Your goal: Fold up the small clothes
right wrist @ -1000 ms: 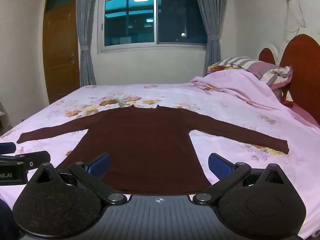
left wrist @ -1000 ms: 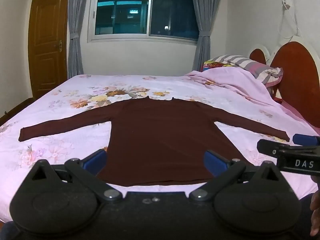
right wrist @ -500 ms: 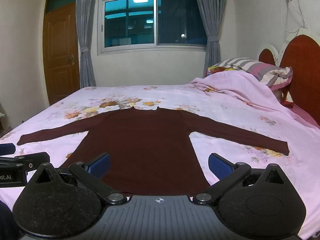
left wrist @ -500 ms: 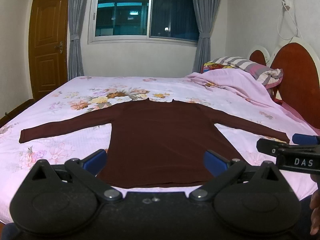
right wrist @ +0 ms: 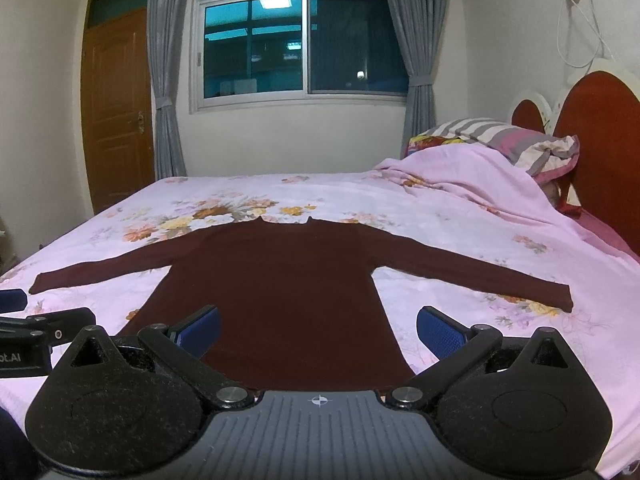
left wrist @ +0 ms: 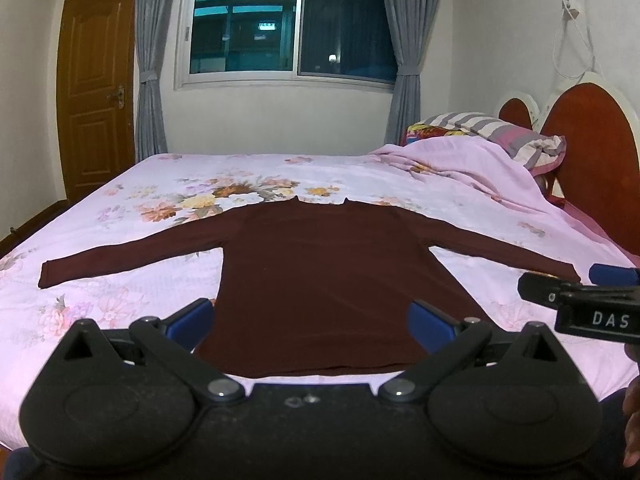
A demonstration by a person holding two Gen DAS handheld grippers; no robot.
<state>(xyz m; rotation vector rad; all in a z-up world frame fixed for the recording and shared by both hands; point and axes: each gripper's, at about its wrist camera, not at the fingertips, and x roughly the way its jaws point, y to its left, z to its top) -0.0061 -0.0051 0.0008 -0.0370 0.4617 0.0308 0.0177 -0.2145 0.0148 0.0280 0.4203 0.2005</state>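
Observation:
A dark maroon long-sleeved top [left wrist: 320,280] [right wrist: 276,292] lies flat on the bed, collar toward the window and both sleeves spread wide. My left gripper [left wrist: 312,322] hovers open above the hem, its blue pads wide apart and empty. My right gripper [right wrist: 318,330] hangs the same way over the hem, open and empty. Each gripper shows at the edge of the other's view: the right one [left wrist: 580,300] by the right sleeve cuff [left wrist: 564,272], the left one [right wrist: 36,320] near the left sleeve cuff [right wrist: 40,282].
The bed carries a pink floral sheet [left wrist: 120,292] [right wrist: 500,248]. A rumpled pink blanket [right wrist: 460,184] and a striped pillow [left wrist: 500,132] lie at the right by the red headboard [right wrist: 600,152]. A window, grey curtains and a wooden door [left wrist: 96,92] stand behind.
Both views have tipped slightly, so the top sits a little lower in frame. The garment itself has not moved and both grippers stay open.

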